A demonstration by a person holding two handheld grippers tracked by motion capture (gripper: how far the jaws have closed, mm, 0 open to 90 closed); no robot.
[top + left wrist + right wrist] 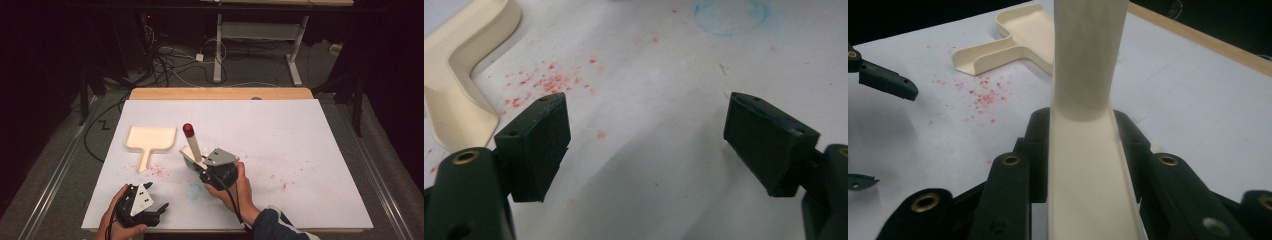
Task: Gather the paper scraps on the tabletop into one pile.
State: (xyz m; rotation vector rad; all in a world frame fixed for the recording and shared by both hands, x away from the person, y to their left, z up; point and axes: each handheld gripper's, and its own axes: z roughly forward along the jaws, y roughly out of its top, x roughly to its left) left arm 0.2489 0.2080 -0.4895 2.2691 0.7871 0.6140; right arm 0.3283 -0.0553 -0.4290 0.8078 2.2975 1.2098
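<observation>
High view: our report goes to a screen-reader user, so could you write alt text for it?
The right gripper clamps a cream brush with a red-tipped handle above a white table. A cream dustpan lies to its left by scattered red crumbs; the left gripper rests open near the front edge.

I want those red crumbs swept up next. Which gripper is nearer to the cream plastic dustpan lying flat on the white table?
Left. The left gripper, open, sits just below the cream plastic dustpan's handle; the right gripper, clamping a cream brush, is off to its right.
</observation>
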